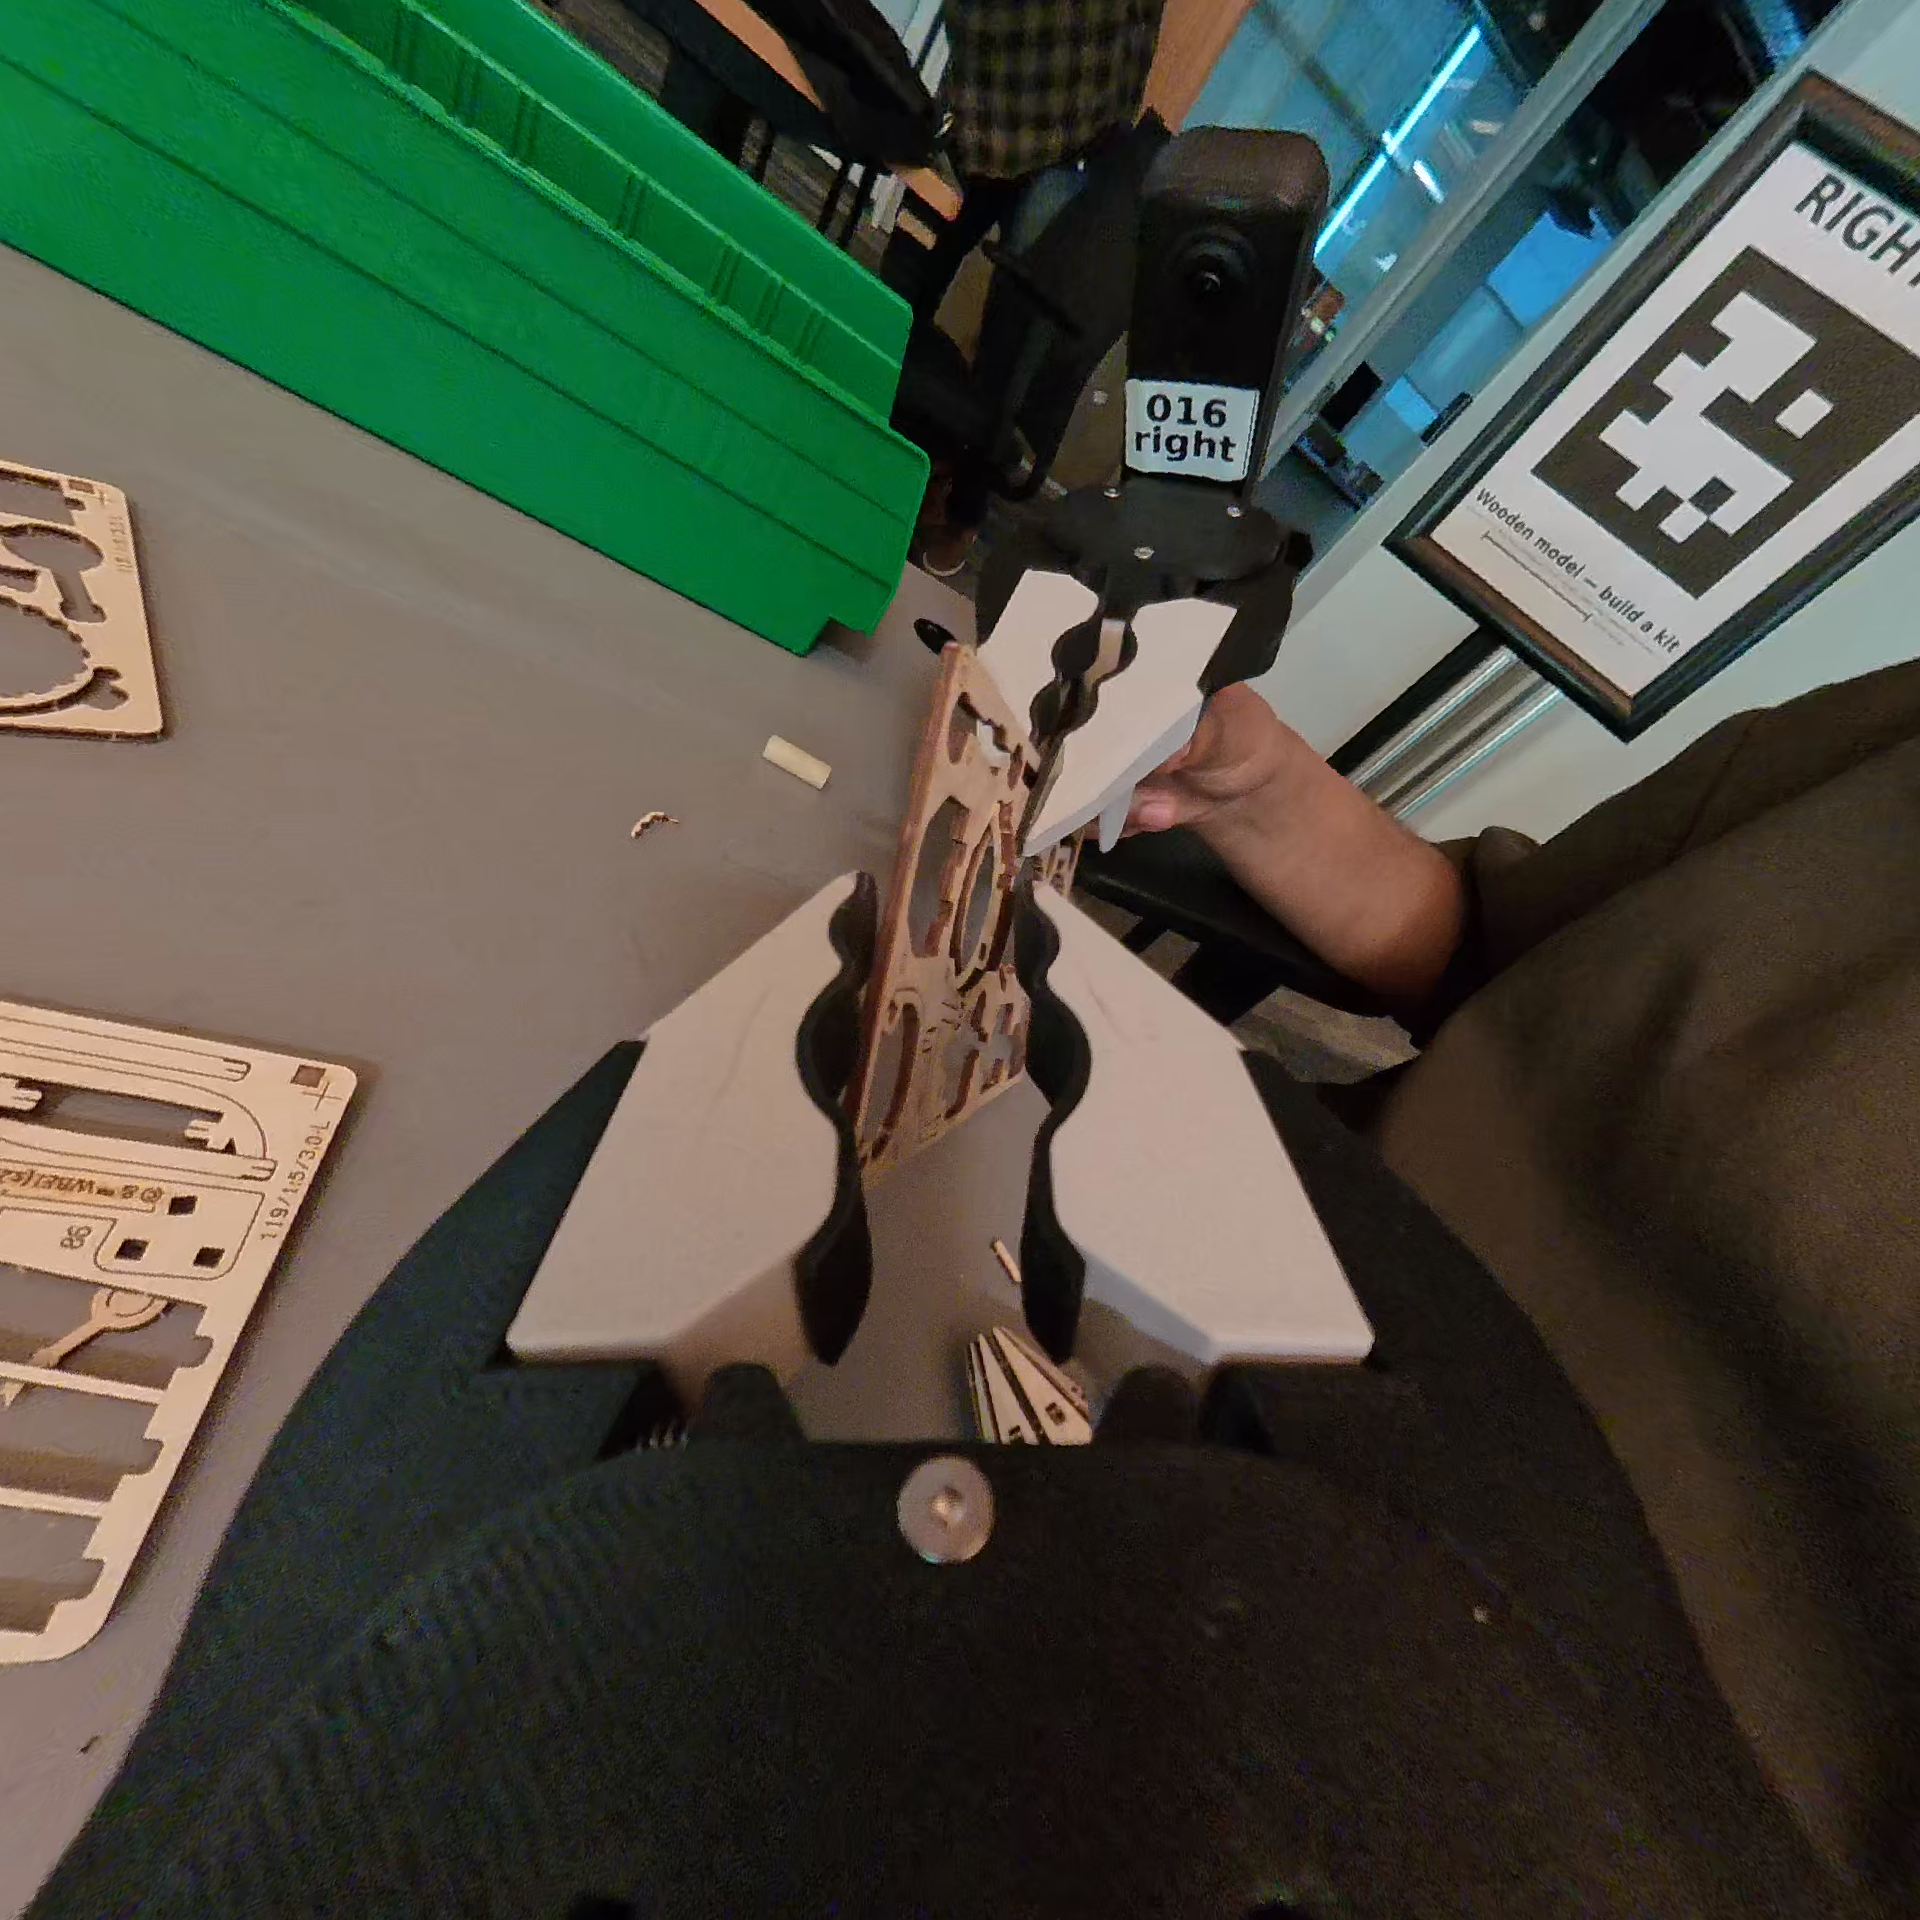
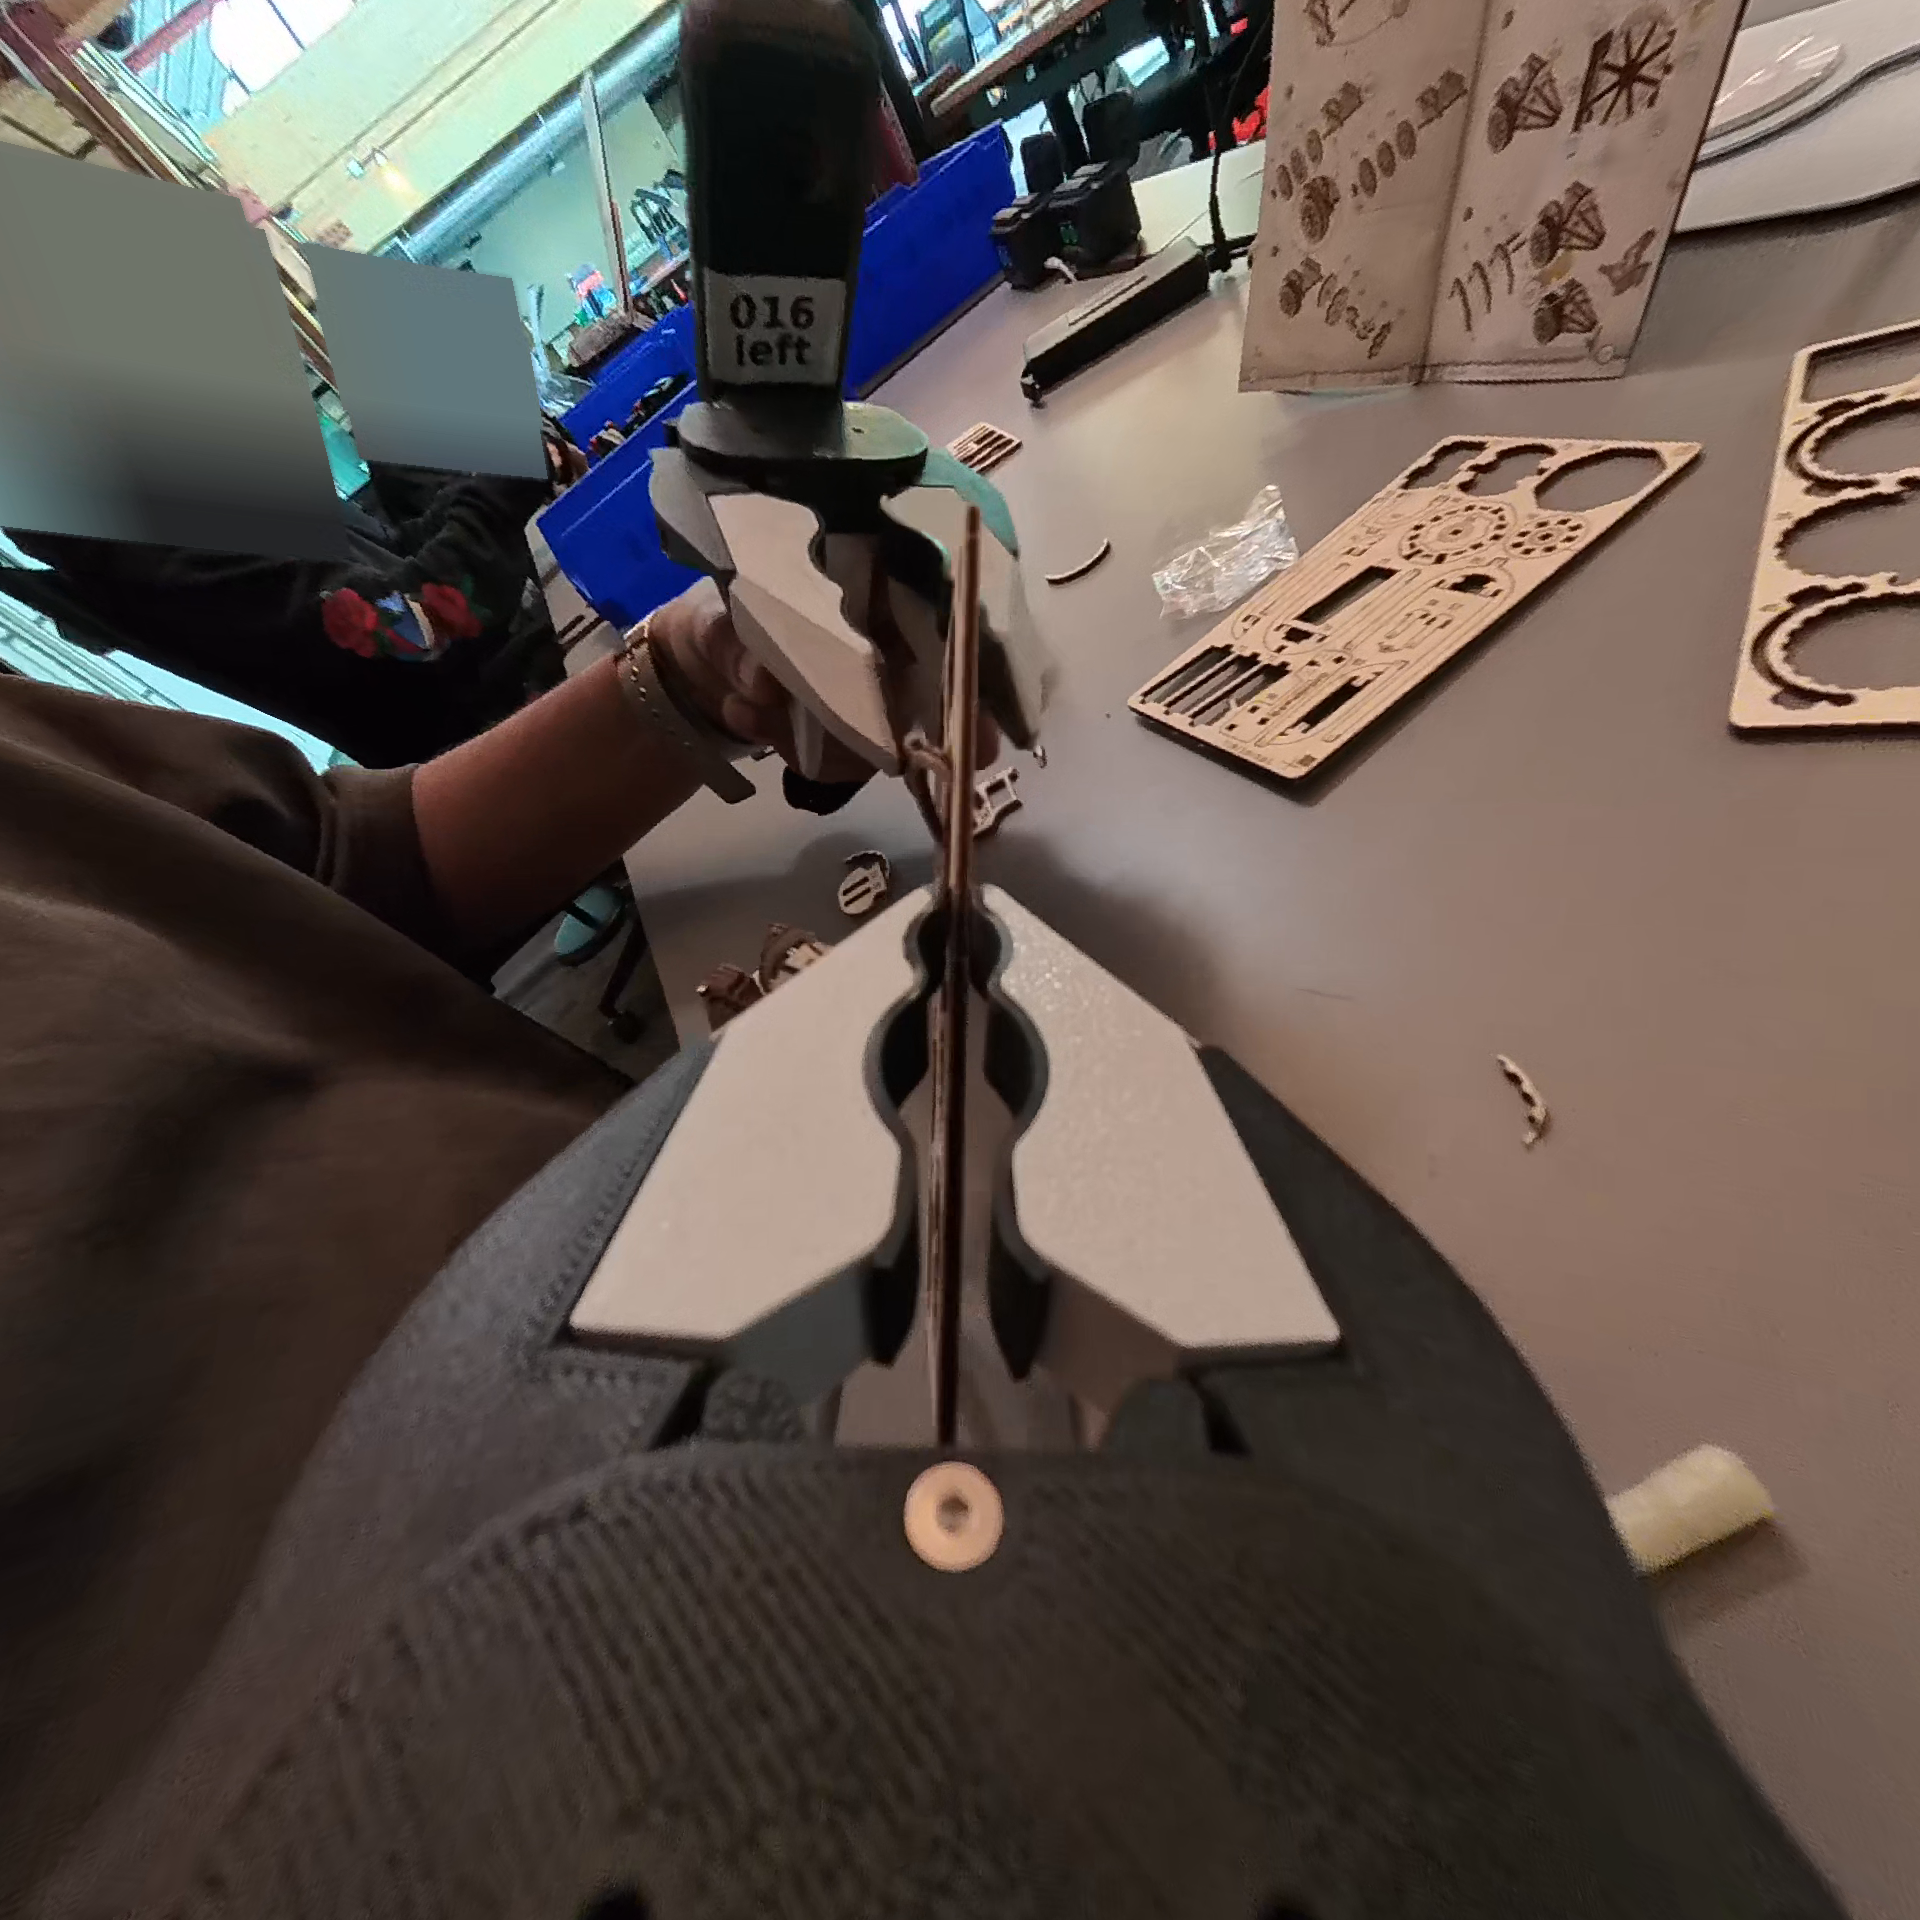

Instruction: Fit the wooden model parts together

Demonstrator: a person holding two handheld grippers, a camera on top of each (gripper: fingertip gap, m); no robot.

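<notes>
A thin laser-cut wooden sheet (image 1: pixel 935 997) with cut-out parts stands upright above the grey table (image 1: pixel 436 831). In the right wrist view it shows edge-on (image 2: pixel 954 1091). My right gripper (image 2: pixel 956 904) is shut on it, the sheet clamped between the pads; in the left wrist view this gripper (image 1: pixel 1044 800) holds the sheet's far upper edge. My left gripper (image 1: pixel 945 888) is open, its fingers on either side of the sheet with a wide gap. From the right wrist view the left gripper (image 2: pixel 961 743) straddles the sheet's far end.
Green bins (image 1: pixel 468 312) line the far table edge. Other wooden sheets lie flat (image 1: pixel 135 1299), (image 1: pixel 62 603), (image 2: pixel 1403 603), (image 2: pixel 1839 540). A white cylinder (image 2: pixel 1688 1517), wood scraps (image 2: pixel 1522 1096), small wooden parts (image 2: pixel 769 966), a plastic bag (image 2: pixel 1226 551) and a standing booklet (image 2: pixel 1455 187) are also on the table. Left and right tips are no more than a few centimetres apart.
</notes>
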